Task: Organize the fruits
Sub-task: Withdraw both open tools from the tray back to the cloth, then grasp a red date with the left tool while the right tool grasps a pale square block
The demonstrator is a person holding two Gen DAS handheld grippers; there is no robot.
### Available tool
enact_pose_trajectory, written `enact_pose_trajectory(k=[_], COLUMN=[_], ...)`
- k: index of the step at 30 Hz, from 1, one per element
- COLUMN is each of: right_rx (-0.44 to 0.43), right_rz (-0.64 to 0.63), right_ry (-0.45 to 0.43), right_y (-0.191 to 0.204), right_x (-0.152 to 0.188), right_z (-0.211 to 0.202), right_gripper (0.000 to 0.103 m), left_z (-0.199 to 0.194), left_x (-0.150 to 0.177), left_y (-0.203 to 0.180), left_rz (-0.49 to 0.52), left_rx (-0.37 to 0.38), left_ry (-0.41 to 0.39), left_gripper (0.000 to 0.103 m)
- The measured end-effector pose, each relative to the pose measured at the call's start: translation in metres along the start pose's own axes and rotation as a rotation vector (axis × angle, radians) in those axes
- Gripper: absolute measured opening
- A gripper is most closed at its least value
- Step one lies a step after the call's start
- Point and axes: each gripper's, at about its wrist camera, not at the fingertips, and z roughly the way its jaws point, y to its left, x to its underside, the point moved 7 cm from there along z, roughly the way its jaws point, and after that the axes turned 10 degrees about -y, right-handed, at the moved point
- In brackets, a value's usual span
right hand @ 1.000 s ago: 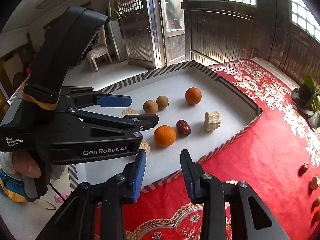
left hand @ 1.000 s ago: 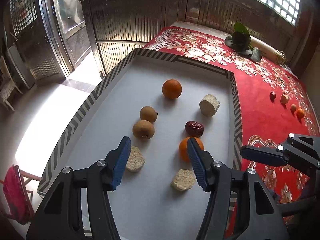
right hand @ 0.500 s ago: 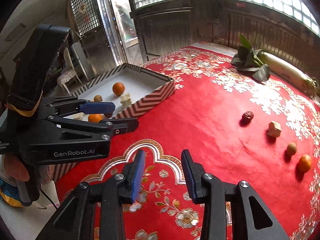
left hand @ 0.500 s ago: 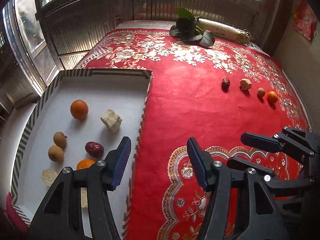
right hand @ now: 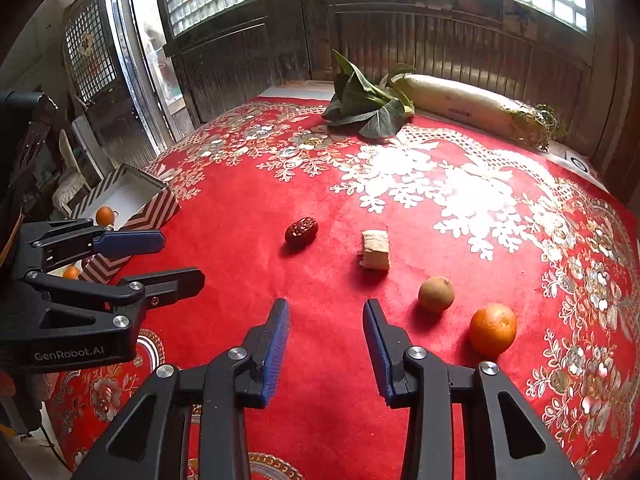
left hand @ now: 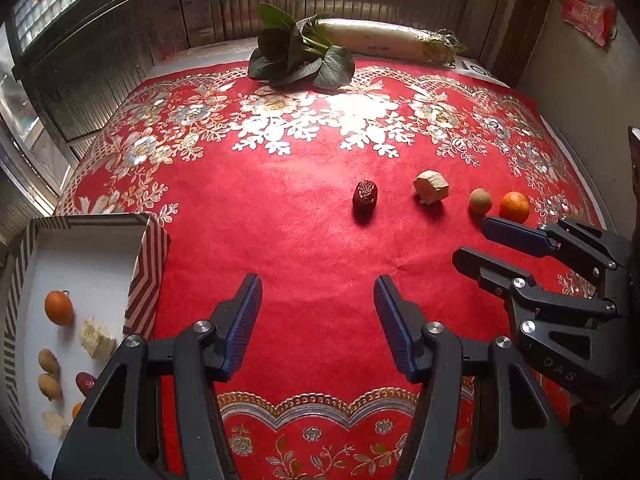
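Four loose pieces sit in a row on the red embroidered tablecloth [left hand: 280, 220] in the left wrist view: a wrinkled dark red date [left hand: 365, 196], a pale tan chunk [left hand: 431, 187], a small brown round fruit [left hand: 479, 201] and a glossy orange [left hand: 514, 207]. Left gripper [left hand: 318, 320] hangs spread and empty, well short of them. The striped cardboard box [left hand: 146, 276] with more fruit sits off to the left.

Right wrist view: right gripper [right hand: 325, 350] is parted too, nothing between the jaws, with the brown fruit [right hand: 436, 294] and orange [right hand: 493, 329] just off to its right. I'd guess they're all light. The round ones will roll, so pinch across the middle; the date looks squishy, so go gentle.
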Motion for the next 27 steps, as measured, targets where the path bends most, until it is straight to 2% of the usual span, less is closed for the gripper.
enact_pose_trajectory(k=[8, 11, 14, 16, 20, 22, 24, 26, 27], right_rx=[0.050, 0.026, -0.007, -0.022, -0.037, -0.042, -0.047, -0.050, -0.052], right_rz=[-0.032, -0.027, -0.039, -0.046, -0.055, -0.058, -0.052, -0.045, -0.041], right_ry=[0.040, 0.059, 0.083, 0.097, 0.101, 0.101, 0.101, 0.096, 0.092], right_y=[-0.027, -0.033, -0.032, -0.032, -0.031, -0.031, -0.031, -0.030, -0.029], right_x=[-0.019, -0.019, -0.017, -0.016, -0.015, -0.015, -0.014, -0.015, -0.015], right_z=[0.038, 0.047, 0.056, 0.062, 0.065, 0.064, 0.063, 0.059, 0.057], right_gripper=[0.036, 0.036, 0.036, 0.027, 0.021, 0.020, 0.020, 0.020, 0.019], left_z=[0.045, 0.060, 0.070, 0.077, 0.084, 0.085, 0.084, 0.082, 0.081], left_x=[-0.025, -0.029, -0.035, -0.036, -0.038, -0.040, -0.042, -0.040, -0.039], left_y=[-0.012, -0.010, -0.009, -0.010, -0.015, -0.018, -0.021, -0.022, -0.022], left_rz=[0.047, 0.028, 0.029, 0.033, 0.042, 0.043, 0.064, 0.074, 0.072], left_rx=[0.014, 0.029, 0.012, 0.007, 0.016, 0.019, 0.026, 0.032, 0.035], left_ry=[0.036, 0.065, 0.067, 0.078, 0.077, 0.072, 0.061, 0.066, 0.071], left_gripper=[0.058, 0.058, 0.058, 0.058, 0.058, 0.050, 0.026, 0.018, 0.018])
